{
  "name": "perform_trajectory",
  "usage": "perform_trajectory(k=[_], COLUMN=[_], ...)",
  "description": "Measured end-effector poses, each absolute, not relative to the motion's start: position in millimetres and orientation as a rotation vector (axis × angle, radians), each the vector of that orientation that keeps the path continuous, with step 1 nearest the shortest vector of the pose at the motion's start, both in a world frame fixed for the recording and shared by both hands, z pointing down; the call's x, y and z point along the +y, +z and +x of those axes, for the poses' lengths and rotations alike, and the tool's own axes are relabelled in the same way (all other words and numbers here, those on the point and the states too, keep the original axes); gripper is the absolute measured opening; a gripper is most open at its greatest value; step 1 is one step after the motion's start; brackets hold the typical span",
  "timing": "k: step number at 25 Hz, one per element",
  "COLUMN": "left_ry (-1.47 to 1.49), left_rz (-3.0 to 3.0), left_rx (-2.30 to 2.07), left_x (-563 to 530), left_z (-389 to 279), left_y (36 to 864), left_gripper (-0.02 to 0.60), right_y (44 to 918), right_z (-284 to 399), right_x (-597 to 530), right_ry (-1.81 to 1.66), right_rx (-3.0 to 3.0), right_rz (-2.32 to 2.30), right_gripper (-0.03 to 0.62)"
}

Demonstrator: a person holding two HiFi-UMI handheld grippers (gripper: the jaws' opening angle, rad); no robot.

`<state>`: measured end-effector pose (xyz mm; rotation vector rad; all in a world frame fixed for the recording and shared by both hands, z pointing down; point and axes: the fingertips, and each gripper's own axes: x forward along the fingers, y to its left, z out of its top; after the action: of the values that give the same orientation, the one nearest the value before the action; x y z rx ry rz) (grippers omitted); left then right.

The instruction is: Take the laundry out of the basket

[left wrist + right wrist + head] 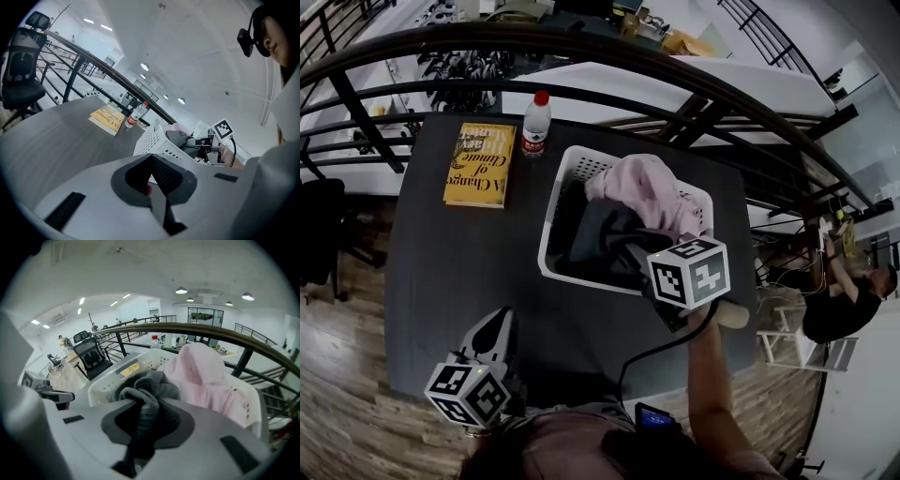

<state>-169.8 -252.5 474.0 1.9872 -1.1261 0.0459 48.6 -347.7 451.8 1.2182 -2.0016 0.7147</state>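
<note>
A white laundry basket (570, 171) stands on the dark table (441, 272), right of centre. A pink garment (649, 190) is heaped at its far right, and a dark grey garment (602, 239) fills the rest. My right gripper (636, 255) reaches in over the near right rim and is shut on a fold of the grey garment (146, 392), which runs down between its jaws. The pink garment (202, 376) lies just beyond. My left gripper (495, 330) rests low at the table's near left corner, well away from the basket (155, 140), jaws together with nothing between them.
A yellow book (478, 162) and a red-capped water bottle (536, 122) lie on the table's far side, left of the basket. A dark railing (675, 94) curves behind the table. A black office chair (319, 234) stands at the left, and a person (844, 300) is off to the right.
</note>
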Motion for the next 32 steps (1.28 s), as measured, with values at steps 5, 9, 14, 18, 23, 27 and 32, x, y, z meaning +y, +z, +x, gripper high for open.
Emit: perform_trajectory(k=[5,9,14,18,23,27,32], left_ry=[0.034,0.029,0.023,0.017,0.012,0.008,0.0], left_rz=[1.997,1.999,2.009,2.024,2.045,2.065,2.092], left_rx=[-1.13,-1.136,-1.133,-1.127,-1.116,-1.105,-1.091], left_x=[-252,-251,-249,-249,-245,-240,-231], left_z=[-170,-172,-171,-169,-166,-162,-159], left_y=[469,468,466,460,454,447,440], left_gripper=[-0.002,-0.002,-0.002,-0.002,-0.002,-0.002,-0.002], right_y=[423,397,362,339,310,286,258], right_z=[52,52,54,55,60,65,66], right_x=[-352,-354,-357,-354,-349,-340,-324], right_ry=[0.673,0.623,0.568,0.532,0.472,0.422,0.369], right_rx=[-2.053,-2.098,-2.174,-2.211,-2.247,-2.267,-2.314], right_rz=[1.292,1.334,1.394,1.425,1.467,1.5,1.536], right_gripper=[0.067,0.066,0.055,0.054,0.054,0.054,0.054])
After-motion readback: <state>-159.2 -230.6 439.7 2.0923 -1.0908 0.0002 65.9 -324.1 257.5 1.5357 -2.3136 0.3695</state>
